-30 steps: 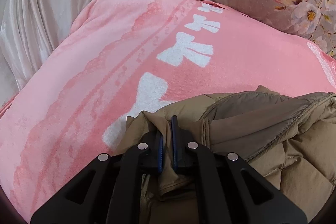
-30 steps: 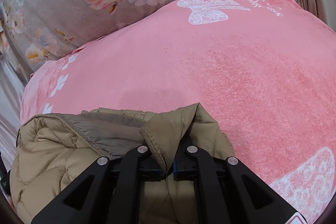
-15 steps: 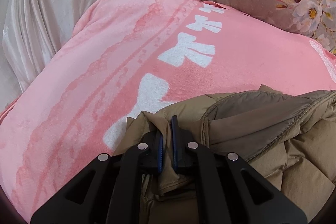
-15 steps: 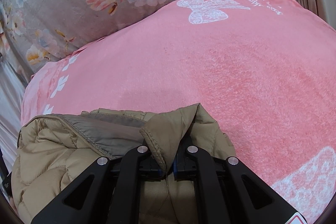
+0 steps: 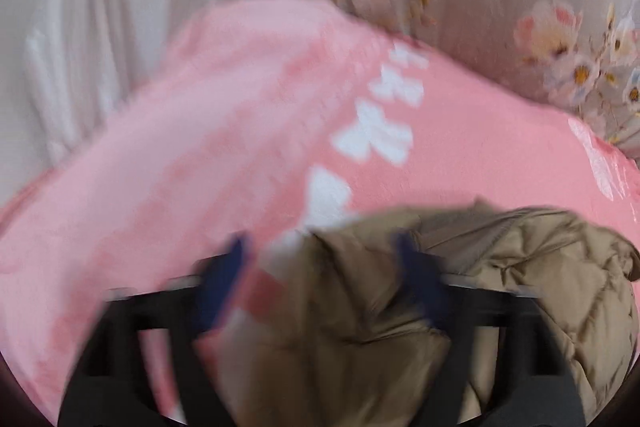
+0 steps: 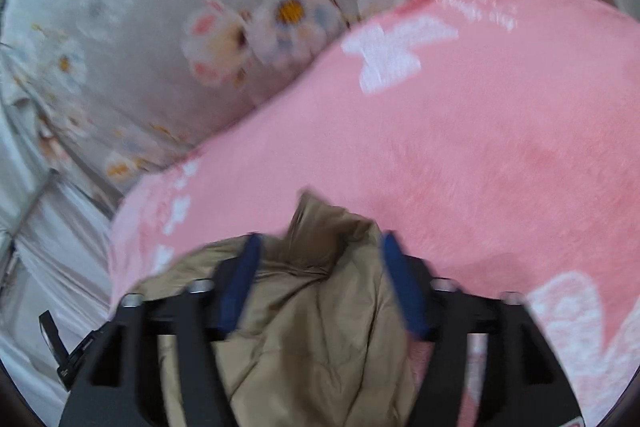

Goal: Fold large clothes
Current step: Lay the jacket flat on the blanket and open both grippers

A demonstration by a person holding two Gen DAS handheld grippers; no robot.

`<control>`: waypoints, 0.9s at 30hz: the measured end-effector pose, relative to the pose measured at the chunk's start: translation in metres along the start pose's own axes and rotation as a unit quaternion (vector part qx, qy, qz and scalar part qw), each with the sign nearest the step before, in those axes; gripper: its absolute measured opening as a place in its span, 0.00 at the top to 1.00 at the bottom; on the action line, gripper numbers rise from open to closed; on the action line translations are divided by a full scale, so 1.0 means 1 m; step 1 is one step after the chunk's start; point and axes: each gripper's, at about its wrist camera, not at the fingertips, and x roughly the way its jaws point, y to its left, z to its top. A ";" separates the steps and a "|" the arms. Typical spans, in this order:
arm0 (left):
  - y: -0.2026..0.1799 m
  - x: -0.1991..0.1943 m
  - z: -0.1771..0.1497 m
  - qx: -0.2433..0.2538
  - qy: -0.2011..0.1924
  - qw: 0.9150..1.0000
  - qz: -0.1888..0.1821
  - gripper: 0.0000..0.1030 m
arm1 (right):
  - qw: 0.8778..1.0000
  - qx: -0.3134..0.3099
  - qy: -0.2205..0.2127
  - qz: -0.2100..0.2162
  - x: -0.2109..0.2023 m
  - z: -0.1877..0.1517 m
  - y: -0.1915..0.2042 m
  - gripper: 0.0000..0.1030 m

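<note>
A tan quilted puffer jacket (image 5: 520, 279) lies bunched on a pink blanket (image 5: 200, 155) with white bow prints. My left gripper (image 5: 320, 251) hovers over the jacket's left corner, its jaws opening wide, and the blue pads no longer press the fabric lying loose between them. In the right wrist view the jacket (image 6: 312, 327) shows its other corner as a peak between the blue fingers. My right gripper (image 6: 318, 247) is opening too, and neither pad pinches the cloth. Both views are blurred by motion.
A grey floral quilt (image 6: 160, 7) is piled behind the pink blanket (image 6: 500, 147). Pale curtains (image 5: 100, 7) hang at the far left in the left wrist view. A dark strap with a buckle (image 6: 60, 351) hangs at the lower left edge in the right wrist view.
Both grippers were shut on jacket corners; now both have opened and let go. Both have lifted and pulled back, so more of the quilt and curtains shows.
</note>
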 end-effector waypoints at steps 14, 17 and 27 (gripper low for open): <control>-0.113 -0.058 0.031 0.057 -0.006 0.996 -0.072 0.42 | 0.979 -0.201 -0.014 -0.011 0.016 -0.049 0.174 0.87; -0.149 -0.028 0.012 0.080 0.024 0.994 -0.065 0.44 | 0.973 -0.229 0.005 -0.034 0.045 -0.068 0.186 0.88; -0.172 0.022 -0.035 0.090 0.060 0.993 -0.038 0.43 | 0.968 -0.233 0.061 -0.073 0.109 -0.108 0.156 0.93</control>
